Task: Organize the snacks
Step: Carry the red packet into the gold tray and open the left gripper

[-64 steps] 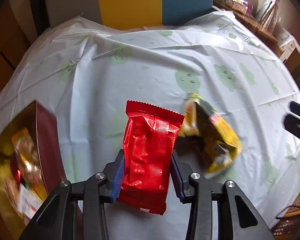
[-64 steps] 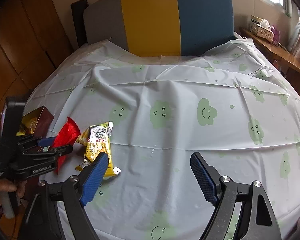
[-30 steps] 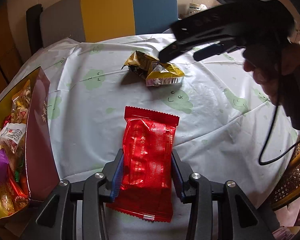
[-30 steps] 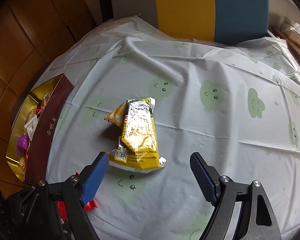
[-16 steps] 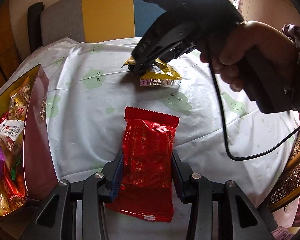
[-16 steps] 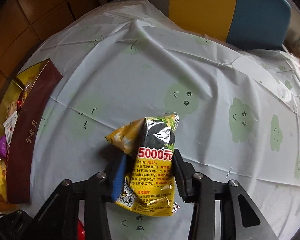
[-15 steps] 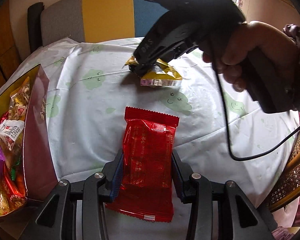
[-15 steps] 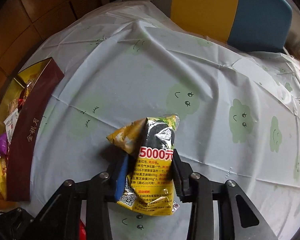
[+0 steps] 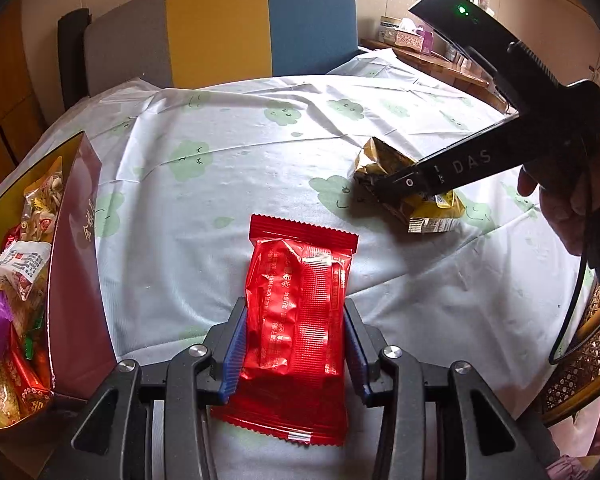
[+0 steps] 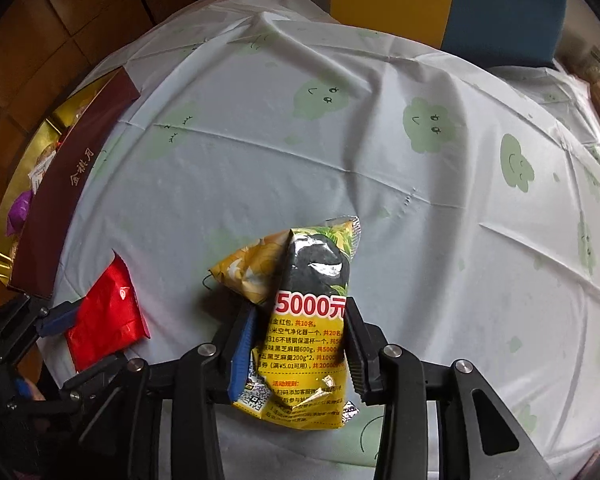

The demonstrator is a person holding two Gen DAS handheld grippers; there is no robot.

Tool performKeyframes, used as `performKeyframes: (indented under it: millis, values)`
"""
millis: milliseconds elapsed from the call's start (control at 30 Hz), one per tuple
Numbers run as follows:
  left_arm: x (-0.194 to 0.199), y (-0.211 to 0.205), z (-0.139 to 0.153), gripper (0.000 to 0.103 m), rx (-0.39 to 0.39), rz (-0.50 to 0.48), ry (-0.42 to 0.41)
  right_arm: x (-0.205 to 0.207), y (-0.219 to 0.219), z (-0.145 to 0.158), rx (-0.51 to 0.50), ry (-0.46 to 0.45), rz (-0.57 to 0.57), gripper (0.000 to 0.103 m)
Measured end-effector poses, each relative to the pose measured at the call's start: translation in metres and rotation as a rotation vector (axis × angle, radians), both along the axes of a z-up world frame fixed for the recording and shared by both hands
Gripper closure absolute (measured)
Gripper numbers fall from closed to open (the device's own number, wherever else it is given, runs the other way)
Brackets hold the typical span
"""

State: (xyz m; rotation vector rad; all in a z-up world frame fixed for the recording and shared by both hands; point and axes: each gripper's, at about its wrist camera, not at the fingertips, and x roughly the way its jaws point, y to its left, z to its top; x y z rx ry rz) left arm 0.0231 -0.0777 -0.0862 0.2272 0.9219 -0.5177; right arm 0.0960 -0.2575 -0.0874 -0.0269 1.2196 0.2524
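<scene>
A: Both packets are gripped. The left gripper (image 9: 294, 346) has its fingers pinching the red snack packet (image 9: 300, 308) across the lower half, near the table's near edge. The right gripper (image 10: 298, 354) has its fingers closed on the yellow snack packet (image 10: 306, 320), further in toward the middle of the table (image 9: 236, 184).

B: And they go where?

A: Most likely the open gift box (image 9: 74, 264) at the table's left edge, already holding wrapped sweets. That is my reading from the task, not something shown.

B: How to do it cleanly?

A: Lift each packet clear of the tablecloth (image 10: 380, 160) before travelling, so the cloth doesn't drag or bunch. The yellow one is crumpled and held low, so its top may flop; keep it level. Bring the packets over the box's maroon wall (image 10: 66, 196) rather than into it; the wall looks light enough to tip.

B: Room to move?

A: Open cloth lies between both packets and the box. The red packet is nearer the box, so send it first, letting the grippers avoid crossing.
</scene>
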Motion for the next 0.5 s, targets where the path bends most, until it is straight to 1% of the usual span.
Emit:
performKeyframes:
  millis: [167,233,300,400,500]
  values:
    - [-0.001,-0.002,0.001,0.059,0.015,0.000,-0.013,-0.008,0.007,0.000,-0.034,-0.032,0.034,0.061]
    - [0.000,-0.002,0.001,0.059,0.010,0.006,-0.008,-0.009,0.007,0.000,-0.028,-0.032,0.044,0.058]
    - [-0.001,-0.003,0.002,0.059,0.017,0.005,-0.011,-0.009,0.009,0.000,-0.034,-0.032,0.050,0.058]
    - [0.000,-0.005,0.007,0.060,0.021,0.009,0.013,-0.010,0.015,-0.002,-0.061,-0.046,0.071,0.057]
    - [-0.002,-0.005,0.015,0.060,0.010,0.005,0.004,-0.010,0.016,-0.002,-0.063,-0.053,0.075,0.056]
